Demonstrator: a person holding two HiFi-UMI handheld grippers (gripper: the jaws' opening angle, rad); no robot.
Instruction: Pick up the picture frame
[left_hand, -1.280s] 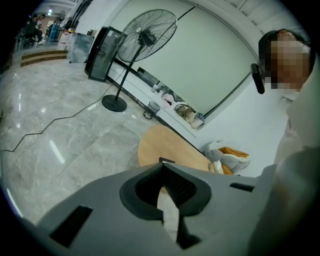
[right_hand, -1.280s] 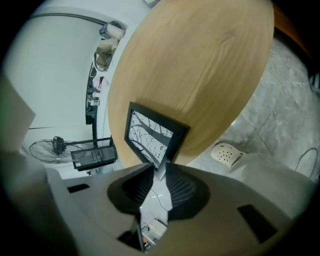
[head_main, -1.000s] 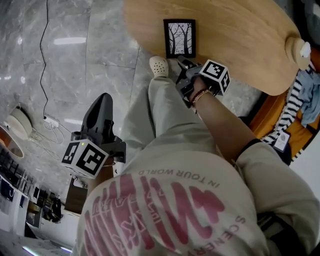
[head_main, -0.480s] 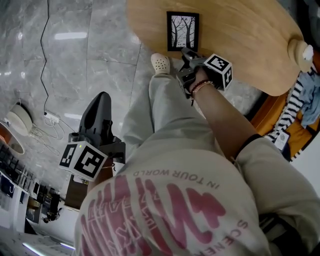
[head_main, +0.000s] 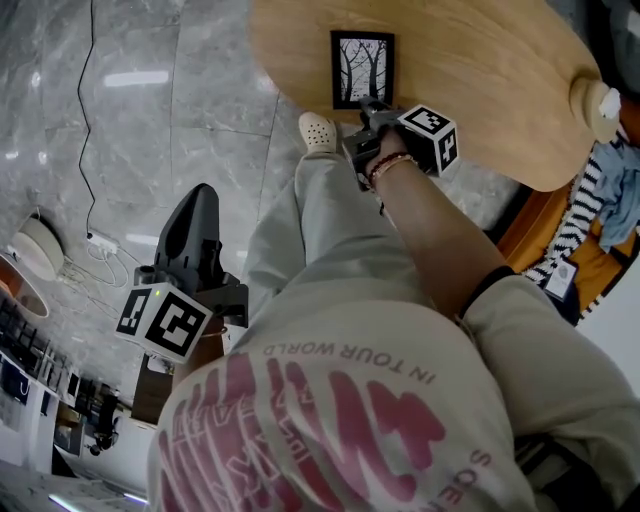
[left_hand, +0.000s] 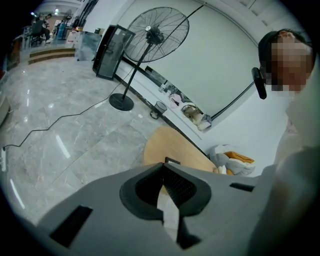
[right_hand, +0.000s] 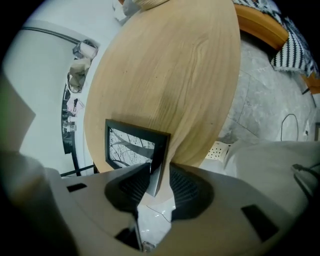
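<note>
The black picture frame (head_main: 362, 70) with a bare-tree print lies flat near the edge of the round wooden table (head_main: 480, 80). My right gripper (head_main: 368, 108) points steeply down at the frame's near edge. In the right gripper view the frame (right_hand: 131, 146) has its corner between the jaws, which are closing; a narrow gap still shows beside the right pad (right_hand: 185, 187). My left gripper (head_main: 198, 200) hangs low at the person's left side, far from the table. Its jaws meet at the tips (left_hand: 162, 166) with nothing in them.
A white clog (head_main: 319, 132) stands on the marble floor by the table's edge. A plush toy (head_main: 598, 100) sits at the table's right rim, and a striped cushion (head_main: 590, 215) lies on an orange bench. A cable (head_main: 92, 120) runs over the floor at left, and a standing fan (left_hand: 156, 35) is farther off.
My right gripper has moved up from the table's edge onto the frame's near corner and has rolled a little. The left gripper has stayed in place.
</note>
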